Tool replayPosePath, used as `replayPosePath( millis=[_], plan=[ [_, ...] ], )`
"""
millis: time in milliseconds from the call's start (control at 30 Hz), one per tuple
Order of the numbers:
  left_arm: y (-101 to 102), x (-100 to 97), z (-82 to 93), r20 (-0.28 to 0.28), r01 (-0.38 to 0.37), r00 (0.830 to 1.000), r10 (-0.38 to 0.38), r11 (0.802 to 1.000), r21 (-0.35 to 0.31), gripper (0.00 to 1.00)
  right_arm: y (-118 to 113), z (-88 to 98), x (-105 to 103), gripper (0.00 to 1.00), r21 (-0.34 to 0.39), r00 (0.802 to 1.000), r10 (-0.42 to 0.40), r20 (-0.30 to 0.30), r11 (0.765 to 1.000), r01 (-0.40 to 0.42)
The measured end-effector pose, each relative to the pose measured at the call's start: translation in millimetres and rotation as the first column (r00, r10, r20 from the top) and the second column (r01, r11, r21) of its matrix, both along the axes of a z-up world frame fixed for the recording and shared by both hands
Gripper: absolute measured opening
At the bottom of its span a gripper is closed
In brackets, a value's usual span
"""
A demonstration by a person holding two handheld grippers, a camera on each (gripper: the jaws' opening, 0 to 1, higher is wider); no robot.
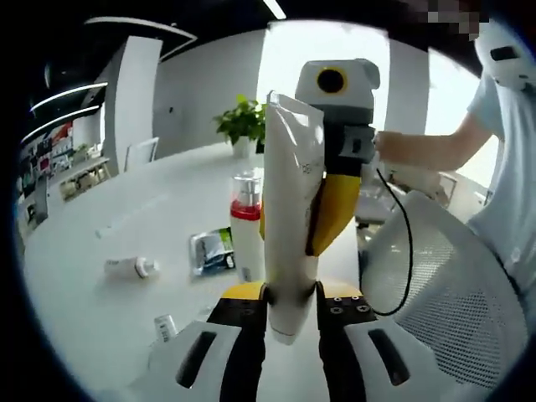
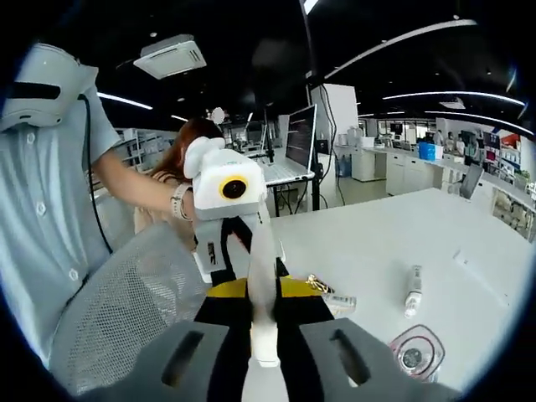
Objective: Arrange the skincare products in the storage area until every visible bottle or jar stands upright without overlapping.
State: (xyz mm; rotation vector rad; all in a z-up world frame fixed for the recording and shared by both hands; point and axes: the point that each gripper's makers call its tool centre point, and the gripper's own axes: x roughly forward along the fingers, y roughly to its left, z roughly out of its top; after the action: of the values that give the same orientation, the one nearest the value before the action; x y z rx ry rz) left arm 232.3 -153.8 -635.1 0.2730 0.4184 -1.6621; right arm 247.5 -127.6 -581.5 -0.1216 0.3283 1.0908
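A glossy white plastic tube [image 1: 289, 226] stands above the smooth, matt white table [image 1: 126, 243], where a clear plastic bottle [image 1: 245, 226] with a red band and a shiny foil-like packet [image 1: 211, 251] sit beside it, and a white mesh chair back [image 1: 452, 285] looks woven and rough.

White table [image 1: 126, 226], large, rounded edge. On top, left gripper view: small white bottle [image 1: 131, 267] lying on side; flat sachet-like pack [image 1: 213, 250] lying flat near it; red-collared pump bottle [image 1: 246, 226] upright just beside pack; small tube [image 1: 165, 327] lying near front edge; potted plant [image 1: 243, 124] at far side. Right gripper view: white tube [image 2: 413, 291] lying down; round clear-lidded jar [image 2: 415, 353] near edge, apart from tube.
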Motion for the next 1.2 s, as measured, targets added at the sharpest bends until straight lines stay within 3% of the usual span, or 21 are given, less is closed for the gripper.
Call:
replayPosePath(
  millis=[200,367,500,633,700,800,933,967,1100,1167,1200],
  plan=[
    [0,0.1,-6.6,0.019,-0.026,0.999,0.027,1.000,-0.016,0.15,2,-6.7,-3,0.09,-0.017,0.999,0.051,-0.001,0.999,-0.051],
    [-2,-4.9,-16.4,0.006,-0.030,1.000,0.030,1.000,0.010,0.11,6,-18.1,-10,0.11,-0.087,0.995,0.093,-0.022,0.992,-0.095],
    [-3,-3.7,-19.7,0.047,-0.043,0.998,0.042,0.999,0.018,0.09,3,-22.8,-10,0.14,-0.134,0.995,0.092,-0.037,0.986,-0.096],
    [-5,-4.5,-17.6,0.042,-0.043,0.998,0.043,0.999,0.008,0.08,0,-24.4,-11,0.15,-0.226,0.992,0.098,-0.080,0.967,-0.114],
    [-7,-2.8,-16.9,0.051,-0.055,0.997,0.054,0.998,0.006,0.08,-3,-26.6,-8,0.17,-0.289,0.993,0.094,-0.076,0.951,-0.112],
    [-8,-3.4,-16.8,0.057,-0.057,0.997,0.057,0.998,0.010,0.08,-4,-29.9,-11,0.17,-0.371,0.986,0.114,-0.120,0.916,-0.151],
    [-8,-2.7,-16.4,0.044,-0.066,0.997,0.066,0.998,0.002,0.08,-3,-28.0,-10,0.17,-0.464,0.980,0.149,-0.131,0.865,-0.193],
    [-7,-2.2,-17.6,0.050,-0.066,0.997,0.065,0.998,0.006,0.08,-4,-28.1,-11,0.16,-0.496,0.975,0.159,-0.152,0.841,-0.215],
    [-3,-2.7,-23.7,0.053,-0.067,0.997,0.065,0.997,0.032,0.08,4,-14.0,-7,0.17,-0.506,0.970,0.177,-0.167,0.829,-0.238],
    [-2,-3.5,-23.2,0.052,-0.068,0.996,0.067,0.997,0.026,0.08,2,-10.0,-10,0.17,-0.542,0.961,0.186,-0.207,0.796,-0.271],
    [-2,-2.6,-23.4,0.053,-0.072,0.996,0.070,0.997,0.026,0.08,-1,-10.4,-10,0.17,-0.574,0.956,0.184,-0.229,0.767,-0.285]
  ],
)
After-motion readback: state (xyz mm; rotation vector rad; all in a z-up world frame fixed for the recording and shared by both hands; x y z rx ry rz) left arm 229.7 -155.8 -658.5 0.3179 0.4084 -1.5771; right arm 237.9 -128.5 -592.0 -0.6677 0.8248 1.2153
